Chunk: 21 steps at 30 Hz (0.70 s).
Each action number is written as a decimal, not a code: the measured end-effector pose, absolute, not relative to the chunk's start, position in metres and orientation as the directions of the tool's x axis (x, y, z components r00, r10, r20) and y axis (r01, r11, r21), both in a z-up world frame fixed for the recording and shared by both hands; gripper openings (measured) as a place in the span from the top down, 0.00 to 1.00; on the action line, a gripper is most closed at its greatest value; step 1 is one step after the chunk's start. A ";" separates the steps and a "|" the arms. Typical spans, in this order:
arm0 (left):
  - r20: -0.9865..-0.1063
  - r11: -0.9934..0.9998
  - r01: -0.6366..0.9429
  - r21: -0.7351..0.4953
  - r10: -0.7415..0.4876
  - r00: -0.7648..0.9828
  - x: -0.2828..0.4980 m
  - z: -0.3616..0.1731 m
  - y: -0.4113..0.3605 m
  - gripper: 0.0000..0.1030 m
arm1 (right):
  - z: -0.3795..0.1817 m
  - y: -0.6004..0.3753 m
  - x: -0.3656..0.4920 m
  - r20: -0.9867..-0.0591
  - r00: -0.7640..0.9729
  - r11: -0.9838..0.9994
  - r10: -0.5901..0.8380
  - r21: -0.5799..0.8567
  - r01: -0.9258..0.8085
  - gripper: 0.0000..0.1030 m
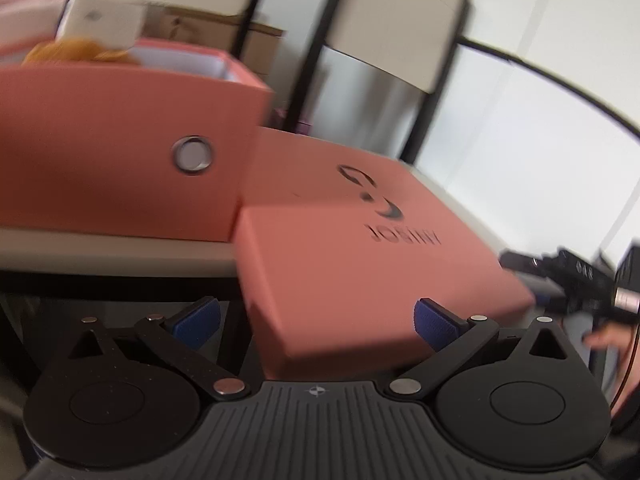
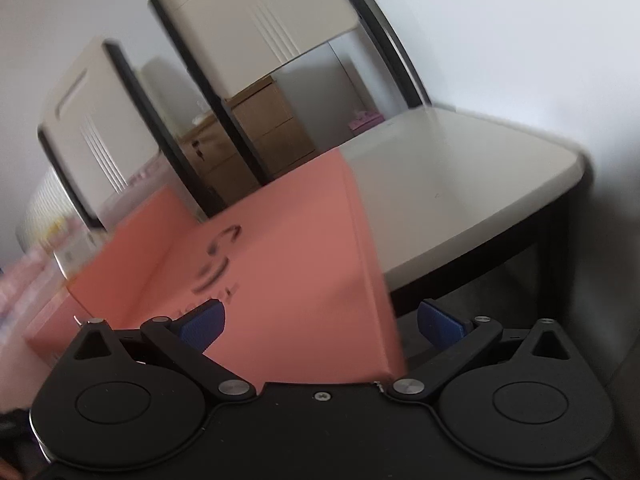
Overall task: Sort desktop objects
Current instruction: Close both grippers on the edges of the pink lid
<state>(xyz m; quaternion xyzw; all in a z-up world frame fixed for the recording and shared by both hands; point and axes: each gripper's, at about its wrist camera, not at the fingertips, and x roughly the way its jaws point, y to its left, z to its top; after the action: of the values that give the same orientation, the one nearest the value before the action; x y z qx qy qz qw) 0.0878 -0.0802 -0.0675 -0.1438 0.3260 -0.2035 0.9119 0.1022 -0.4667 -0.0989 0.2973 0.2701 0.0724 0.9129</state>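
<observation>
Both grippers' jaws gape, left point(image 1: 316, 326) and right point(image 2: 322, 324) — flat salmon-pink lid point(image 1: 360, 248) between, dark logo printed.

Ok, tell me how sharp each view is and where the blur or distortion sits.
Left wrist view: the open pink box, pink lid and its logo are smeared by motion; the left hand-held gripper stays crisp. Right wrist view: chair backs streak and the lid's logo is unreadable; fisheye bends the table edge; the right hand-held gripper is sharp.
</observation>
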 end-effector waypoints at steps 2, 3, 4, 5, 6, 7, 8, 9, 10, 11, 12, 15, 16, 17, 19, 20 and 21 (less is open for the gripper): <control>-0.534 0.856 0.223 -0.466 -0.473 0.701 0.097 -0.071 -0.072 0.00 | -0.106 -0.467 0.108 -0.454 0.829 0.781 0.327 0.623 0.033 0.01; -0.533 0.844 0.206 -0.496 -0.483 0.694 0.103 -0.073 -0.069 0.00 | -0.110 -0.466 0.110 -0.457 0.822 0.769 0.339 0.638 0.037 0.01; -0.535 0.833 0.195 -0.517 -0.493 0.686 0.108 -0.075 -0.068 0.00 | -0.113 -0.465 0.112 -0.457 0.817 0.760 0.351 0.649 0.037 0.01; -0.540 0.827 0.190 -0.529 -0.501 0.677 0.112 -0.076 -0.069 0.00 | -0.116 -0.463 0.114 -0.457 0.812 0.750 0.363 0.660 0.036 0.01; -0.545 0.823 0.188 -0.535 -0.506 0.669 0.115 -0.078 -0.070 0.00 | -0.119 -0.462 0.115 -0.454 0.809 0.739 0.373 0.672 0.036 0.01; -0.548 0.821 0.188 -0.540 -0.512 0.661 0.118 -0.079 -0.071 0.00 | -0.121 -0.461 0.117 -0.449 0.807 0.728 0.383 0.684 0.035 0.00; -0.552 0.817 0.188 -0.545 -0.518 0.653 0.121 -0.081 -0.072 0.00 | -0.122 -0.461 0.118 -0.442 0.809 0.717 0.387 0.696 0.038 0.00; -0.555 0.812 0.188 -0.552 -0.526 0.644 0.123 -0.083 -0.073 0.00 | -0.124 -0.462 0.120 -0.437 0.810 0.706 0.390 0.707 0.042 0.00; -0.555 0.807 0.187 -0.561 -0.534 0.637 0.126 -0.085 -0.074 0.00 | -0.125 -0.463 0.121 -0.432 0.811 0.695 0.394 0.718 0.046 0.00; -0.556 0.800 0.183 -0.572 -0.542 0.631 0.128 -0.086 -0.074 0.00 | -0.127 -0.463 0.122 -0.428 0.812 0.683 0.397 0.729 0.050 0.00; -0.556 0.792 0.178 -0.584 -0.549 0.624 0.131 -0.088 -0.075 0.00 | -0.129 -0.464 0.124 -0.425 0.810 0.669 0.403 0.741 0.056 0.00; -0.557 0.767 0.170 -0.618 -0.580 0.594 0.139 -0.096 -0.078 0.00 | -0.132 -0.466 0.125 -0.439 0.803 0.661 0.403 0.746 0.076 0.05; -0.551 0.759 0.181 -0.625 -0.593 0.587 0.139 -0.097 -0.079 0.00 | -0.131 -0.466 0.124 -0.443 0.801 0.661 0.404 0.746 0.079 0.07; -0.542 0.751 0.195 -0.631 -0.606 0.582 0.138 -0.097 -0.080 0.00 | -0.131 -0.467 0.123 -0.446 0.799 0.661 0.404 0.746 0.082 0.12; -0.517 0.742 0.233 -0.629 -0.623 0.587 0.134 -0.091 -0.082 0.00 | -0.127 -0.468 0.119 -0.444 0.799 0.667 0.405 0.741 0.073 0.18; -0.511 0.743 0.241 -0.624 -0.622 0.594 0.132 -0.089 -0.082 0.01 | -0.124 -0.468 0.117 -0.442 0.800 0.672 0.405 0.737 0.067 0.21; -0.506 0.746 0.248 -0.619 -0.619 0.601 0.129 -0.087 -0.081 0.01 | -0.121 -0.467 0.114 -0.436 0.803 0.676 0.406 0.735 0.056 0.22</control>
<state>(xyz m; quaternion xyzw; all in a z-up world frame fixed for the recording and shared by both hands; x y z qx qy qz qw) 0.1288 -0.0805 -0.0866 -0.2518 0.3686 -0.2525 0.8585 0.1139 -0.4673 -0.1206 0.3895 0.2969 0.1010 0.8660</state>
